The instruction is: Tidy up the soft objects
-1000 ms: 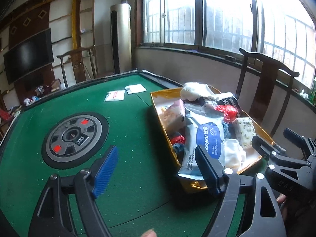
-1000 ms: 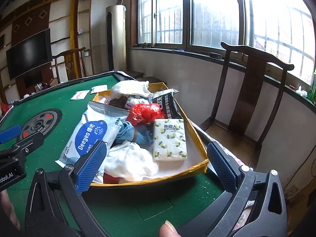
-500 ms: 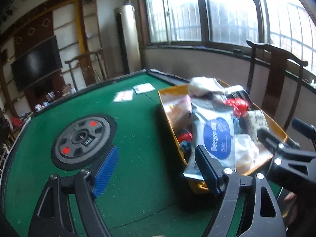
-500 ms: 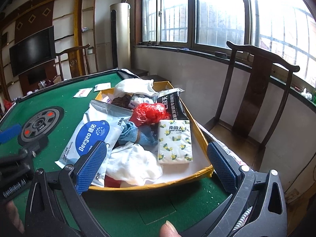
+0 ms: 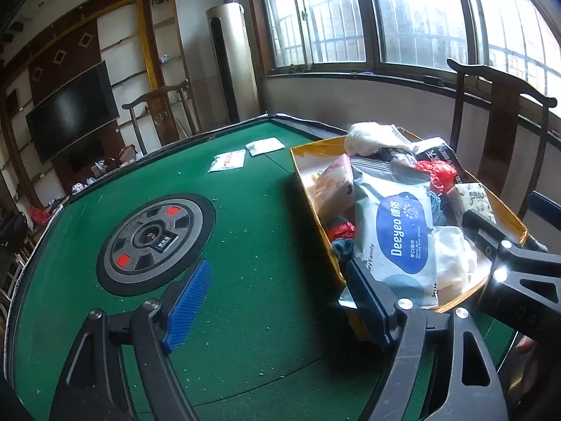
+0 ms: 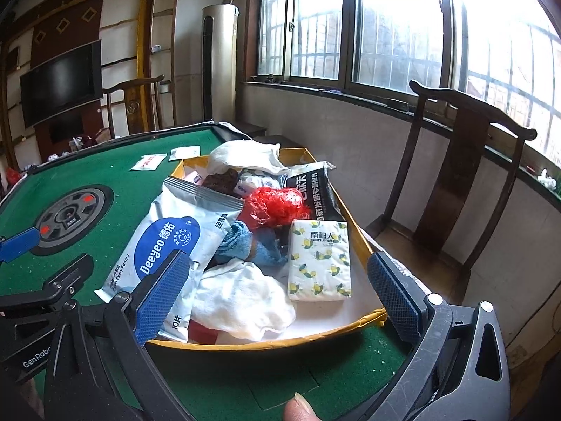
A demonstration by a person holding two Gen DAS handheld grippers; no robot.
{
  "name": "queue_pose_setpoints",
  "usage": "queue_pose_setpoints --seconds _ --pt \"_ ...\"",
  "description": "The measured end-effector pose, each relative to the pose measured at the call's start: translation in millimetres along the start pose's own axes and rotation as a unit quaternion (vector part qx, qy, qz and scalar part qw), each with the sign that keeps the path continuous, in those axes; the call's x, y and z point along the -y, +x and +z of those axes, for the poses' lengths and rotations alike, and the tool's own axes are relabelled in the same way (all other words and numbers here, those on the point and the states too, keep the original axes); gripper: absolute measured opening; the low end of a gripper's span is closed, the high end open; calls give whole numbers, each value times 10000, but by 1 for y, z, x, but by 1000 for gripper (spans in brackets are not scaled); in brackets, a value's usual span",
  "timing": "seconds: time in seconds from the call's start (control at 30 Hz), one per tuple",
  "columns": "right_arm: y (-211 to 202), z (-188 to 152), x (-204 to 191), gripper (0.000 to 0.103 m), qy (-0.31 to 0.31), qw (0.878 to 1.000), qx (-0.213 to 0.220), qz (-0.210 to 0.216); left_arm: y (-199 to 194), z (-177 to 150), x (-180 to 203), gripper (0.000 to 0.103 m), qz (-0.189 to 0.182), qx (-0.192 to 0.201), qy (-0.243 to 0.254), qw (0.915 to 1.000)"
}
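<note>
the left tongs [image 5: 277, 310] are hanging spread wide over the green felt surface [image 5: 245, 245], nothing between their blue ribbed pads [image 5: 189, 301]. the right tongs [image 6: 277, 298] are also standing spread and empty, their dotted blue pads framing the near end of a shallow yellow cardboard tray [image 6: 315, 336] that is sitting on the felt near the surface's edge.

the soft things are all lying heaped in that tray. a glossy white plastic wipes pack [image 6: 168, 242] with a rounded blue label is leaning over the tray's left wall, its crimped top edge pointing away from the camera. beside it a crumpled white cloth [image 6: 242, 301] is lying at the near end, soft and bunched. a rectangular tissue pack [image 6: 320, 261] printed with small lemons is lying flat just beside the cloth (its wrapper looks smooth and tight). behind these a fuzzy blue cloth [image 6: 252, 245] is lying wadded, a crinkly red plastic bag [image 6: 273, 203] is sitting above it, and a black printed pouch [image 6: 312, 193] is lying along the right wall. a white bundle [image 6: 245, 156] is resting at the far end.

on the felt a round grey dial [image 5: 156, 236] with two red squares is set flush into the middle, and two flat white sachets [image 5: 245, 154] are lying farther off. a dark wooden chair [image 6: 466, 175] is standing by the window wall.
</note>
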State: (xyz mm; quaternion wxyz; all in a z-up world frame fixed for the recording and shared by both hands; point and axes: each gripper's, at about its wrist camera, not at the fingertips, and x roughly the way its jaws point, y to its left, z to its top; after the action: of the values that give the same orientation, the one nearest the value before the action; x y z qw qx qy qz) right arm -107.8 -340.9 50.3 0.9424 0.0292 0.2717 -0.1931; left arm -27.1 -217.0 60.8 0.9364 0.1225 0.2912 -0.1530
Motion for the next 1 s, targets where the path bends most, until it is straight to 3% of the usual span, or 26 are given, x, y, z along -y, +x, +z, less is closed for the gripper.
queue_pose_setpoints --seconds 1.0 --pt "4 -1 8 103 176 9998 -43 26 -2 -4 10 80 29 -25 258 9997"
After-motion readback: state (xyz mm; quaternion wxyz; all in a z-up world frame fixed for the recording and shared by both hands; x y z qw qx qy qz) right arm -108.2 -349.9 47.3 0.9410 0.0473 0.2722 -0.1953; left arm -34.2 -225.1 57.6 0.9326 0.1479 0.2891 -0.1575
